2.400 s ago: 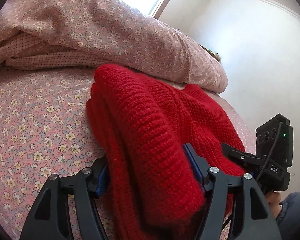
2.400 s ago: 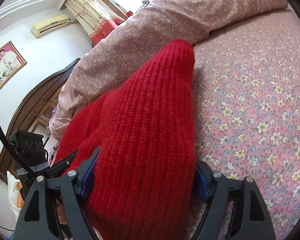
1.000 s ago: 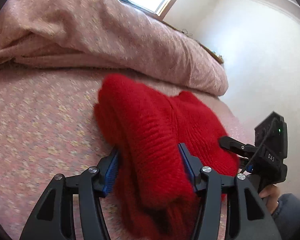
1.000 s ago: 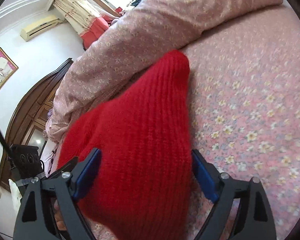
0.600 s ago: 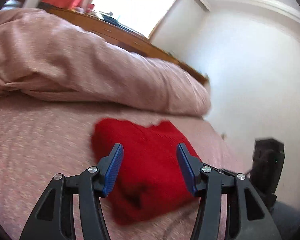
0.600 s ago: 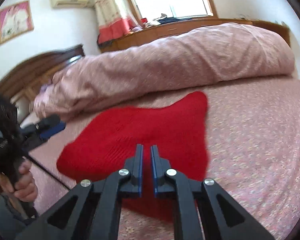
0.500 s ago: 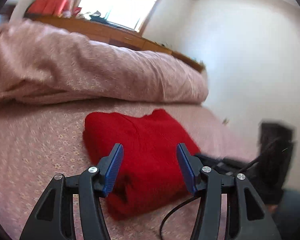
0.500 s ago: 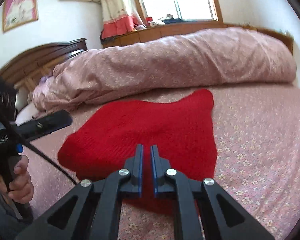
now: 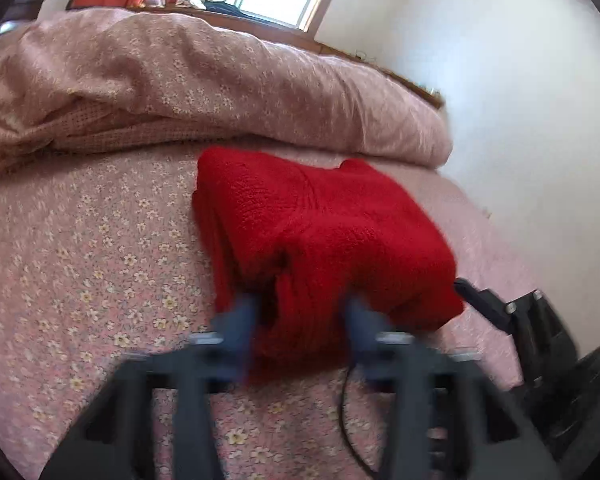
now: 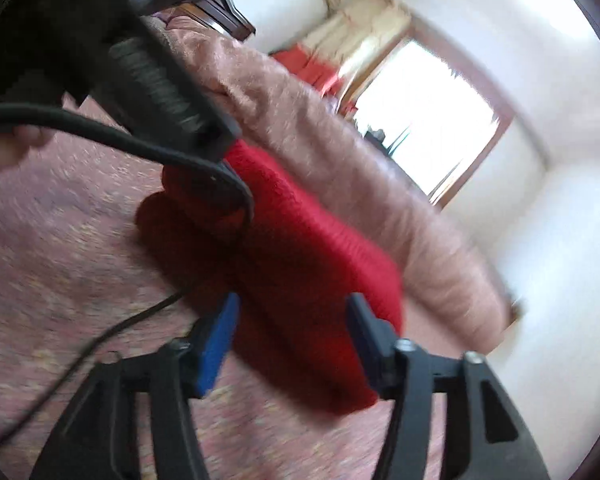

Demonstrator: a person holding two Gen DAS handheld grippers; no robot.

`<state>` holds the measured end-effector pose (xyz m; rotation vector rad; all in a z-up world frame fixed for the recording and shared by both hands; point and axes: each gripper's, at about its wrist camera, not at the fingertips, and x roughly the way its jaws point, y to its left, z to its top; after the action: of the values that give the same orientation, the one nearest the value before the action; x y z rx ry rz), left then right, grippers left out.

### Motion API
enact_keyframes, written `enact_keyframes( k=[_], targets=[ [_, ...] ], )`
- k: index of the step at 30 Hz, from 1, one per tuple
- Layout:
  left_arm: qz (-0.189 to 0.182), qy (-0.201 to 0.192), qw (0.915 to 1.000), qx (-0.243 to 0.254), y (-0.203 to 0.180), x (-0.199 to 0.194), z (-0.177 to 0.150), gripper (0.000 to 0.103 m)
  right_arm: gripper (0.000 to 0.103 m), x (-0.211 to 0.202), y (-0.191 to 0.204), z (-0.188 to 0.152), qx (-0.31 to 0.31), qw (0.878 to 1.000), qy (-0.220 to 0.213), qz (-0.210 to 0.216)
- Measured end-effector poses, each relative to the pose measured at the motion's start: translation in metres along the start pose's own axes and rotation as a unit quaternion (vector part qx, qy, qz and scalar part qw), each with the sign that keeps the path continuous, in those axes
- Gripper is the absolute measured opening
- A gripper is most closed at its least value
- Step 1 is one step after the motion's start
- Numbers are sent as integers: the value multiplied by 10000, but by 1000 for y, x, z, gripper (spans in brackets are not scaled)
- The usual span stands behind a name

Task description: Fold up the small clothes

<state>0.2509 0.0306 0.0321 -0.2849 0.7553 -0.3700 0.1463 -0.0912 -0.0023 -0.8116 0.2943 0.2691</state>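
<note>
Left wrist view, blurred left fingers (image 9: 300,316) closing, seemingly around red sweater (image 9: 320,232) near edge, right fingers (image 10: 292,320) opening astride it.

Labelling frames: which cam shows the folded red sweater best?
Left wrist: the red sweater lies nearly whole and fairly sharp on the bed. Right wrist shows it blurred, partly hidden by a cable.

A bed (image 9: 100,264) with a pink flowered sheet carries a folded red sweater (image 9: 324,236) at centre and a bunched pink quilt (image 9: 204,92) at twelve o'clock.
</note>
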Motion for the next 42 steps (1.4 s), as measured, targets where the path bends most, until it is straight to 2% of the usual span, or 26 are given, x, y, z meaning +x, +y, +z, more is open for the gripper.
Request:
enact_keyframes(
  k=[1,2,3,4,5,7,10,13,15,16,17,18,19,20,22,23,28,31,33,35,36,37,40,42],
  targets=[
    [-89,4,9999,-118,3,-2,2,13,63,2,5,0,-198,9998,-37,-20],
    [-238,-84,9994,-238,7,-7,3,7,58,5,12,-2,-500,9987,-35,-68],
    [-406,-166,9985,-335,11,-12,5,5,28,9,16,-2,-702,9975,-18,-126],
    [-535,-212,9975,-404,14,-16,8,5,6,12,18,-3,-822,9964,15,-224],
    [-560,-235,9973,-406,14,-20,9,5,0,16,17,-3,-826,9962,128,-247],
    [-433,-273,9983,-280,12,-21,11,5,0,19,8,-1,-636,9974,260,-204],
    [-206,-162,9996,-92,8,-16,10,5,0,6,-7,4,-425,9976,383,-387],
    [-274,-91,9996,-79,7,-18,11,5,0,-3,-21,-1,-274,9968,567,-493],
    [-330,-103,9993,-106,6,-21,10,5,2,-5,-21,-4,-227,9980,428,-404],
    [-357,-100,9992,-125,6,-21,10,5,8,-5,-16,-6,-356,9984,307,-326],
    [-390,-107,9991,-142,7,-23,9,5,34,-3,-4,-7,-730,9964,243,-360],
    [-418,-117,9989,-164,7,-24,9,5,75,0,9,-8,-1078,9927,223,-488],
    [-431,-116,9989,-169,8,-24,9,5,86,4,26,-10,-1540,9852,147,-735],
    [-427,-122,9989,-155,7,-24,8,5,87,8,30,-19,-1768,9792,-18,-997],
    [-412,-124,9990,-119,6,-23,8,5,87,6,41,-20,-2054,9691,-393,-1306],
    [-420,-120,9990,-88,5,-23,7,5,87,9,41,-18,-2030,9695,-380,-1322],
    [-428,-133,9990,-23,3,-23,7,5,81,25,24,-10,-1555,9841,-149,-843],
    [-410,-100,9991,-59,5,-21,6,5,69,25,26,-2,-1573,9836,-250,-847],
    [-342,-99,9994,-25,5,-20,7,5,44,28,32,3,-1634,9829,-250,-806],
    [-255,-102,9996,9,5,-19,7,5,30,32,29,8,-1603,9832,-281,-823],
    [-277,-90,9996,-17,6,-18,7,5,18,28,28,8,-1528,9844,-324,-813],
    [-326,-71,9994,-53,8,-18,8,5,13,24,26,8,-1450,9856,-351,-796],
    [-367,-24,9993,-33,9,-21,8,5,11,11,14,8,-1315,9888,-316,-631],
    [-499,24,9987,-33,9,-24,8,5,10,10,11,6,-1466,9877,-240,-496]
  ],
)
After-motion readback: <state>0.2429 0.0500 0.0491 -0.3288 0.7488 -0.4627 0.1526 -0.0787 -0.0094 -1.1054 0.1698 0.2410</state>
